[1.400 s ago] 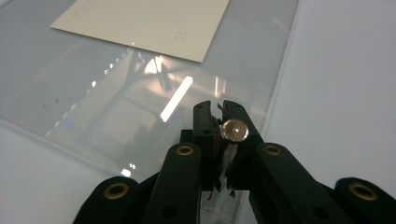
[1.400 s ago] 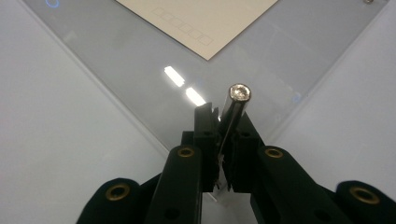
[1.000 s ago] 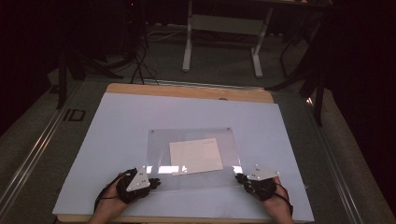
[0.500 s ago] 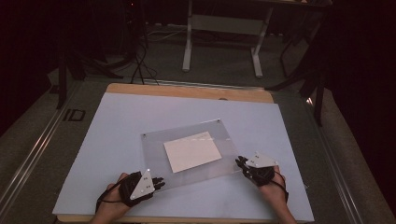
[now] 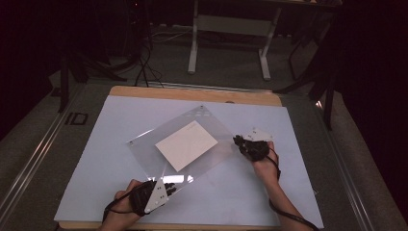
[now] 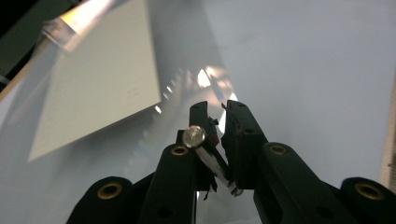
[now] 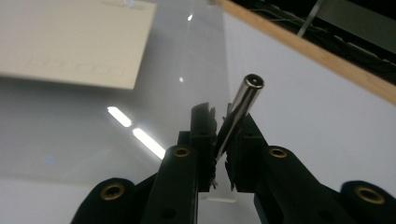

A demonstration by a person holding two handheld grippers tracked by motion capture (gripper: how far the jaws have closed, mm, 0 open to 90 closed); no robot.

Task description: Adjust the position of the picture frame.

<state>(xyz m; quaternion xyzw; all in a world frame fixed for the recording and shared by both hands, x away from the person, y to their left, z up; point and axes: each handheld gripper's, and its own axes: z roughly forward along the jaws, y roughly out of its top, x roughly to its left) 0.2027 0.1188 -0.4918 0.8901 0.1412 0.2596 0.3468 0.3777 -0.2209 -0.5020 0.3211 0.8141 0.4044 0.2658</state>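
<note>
Gripping a clear acrylic sheet (image 5: 192, 144) by two of its corners, a person works at a desk (image 5: 96, 159) covered in pale blue-white. The sheet lies over the middle of the desk, turned askew to its edges, with a cream paper card (image 5: 186, 145) under or within it.

The left gripper (image 5: 166, 187) holds the sheet's corner nearest the desk's front edge. In the left gripper view, its jaws are clenched almost fully together on that corner, where a small silver standoff bolt (image 6: 194, 136) sits against them.

The right gripper (image 5: 239, 141) holds the sheet's corner towards the desk's right edge. In the right gripper view, its jaws are likewise nearly closed, pinching the thin edge of the sheet, with a polished metal standoff (image 7: 243, 105) rising at a tilt just beyond them.

The step in hand appears to be turning or carrying the sheet across the desk with both hands. The next move seems to call for keeping both grips firm and both hands in step, so the sheet does not twist or slip and the card stays put.
</note>
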